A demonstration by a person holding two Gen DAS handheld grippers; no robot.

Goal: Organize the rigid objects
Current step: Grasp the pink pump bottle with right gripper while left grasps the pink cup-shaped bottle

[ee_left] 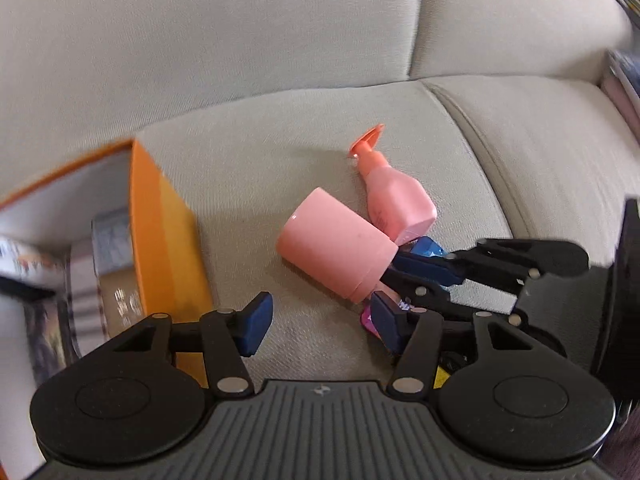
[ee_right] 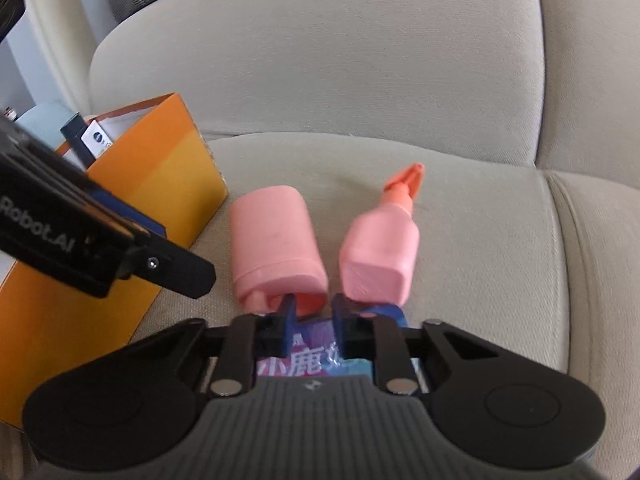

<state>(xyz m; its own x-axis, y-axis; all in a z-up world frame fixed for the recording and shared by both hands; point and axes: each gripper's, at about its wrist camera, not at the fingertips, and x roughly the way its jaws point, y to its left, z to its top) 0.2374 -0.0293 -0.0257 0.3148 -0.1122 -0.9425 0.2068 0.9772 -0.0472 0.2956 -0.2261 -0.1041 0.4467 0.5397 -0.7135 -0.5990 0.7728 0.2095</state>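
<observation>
Each gripper (ee_left: 320, 326) (ee_right: 314, 318) has a ribbed grey body, two round black discs, black linkage arms with silver rivets and blue fingertip pads (ee_left: 256, 322). White "Robot.AI" lettering marks the left gripper's black side.

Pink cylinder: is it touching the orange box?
Apart. The left wrist view shows a strip of bare sofa cushion between the pink cylinder and the orange box.

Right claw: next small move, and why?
Probably lift straight up a little. The right claw looks shut on the colourful packet, with the pink bottle and pink canister right at its far edge; clearing them first should allow a carry to the orange box.
</observation>
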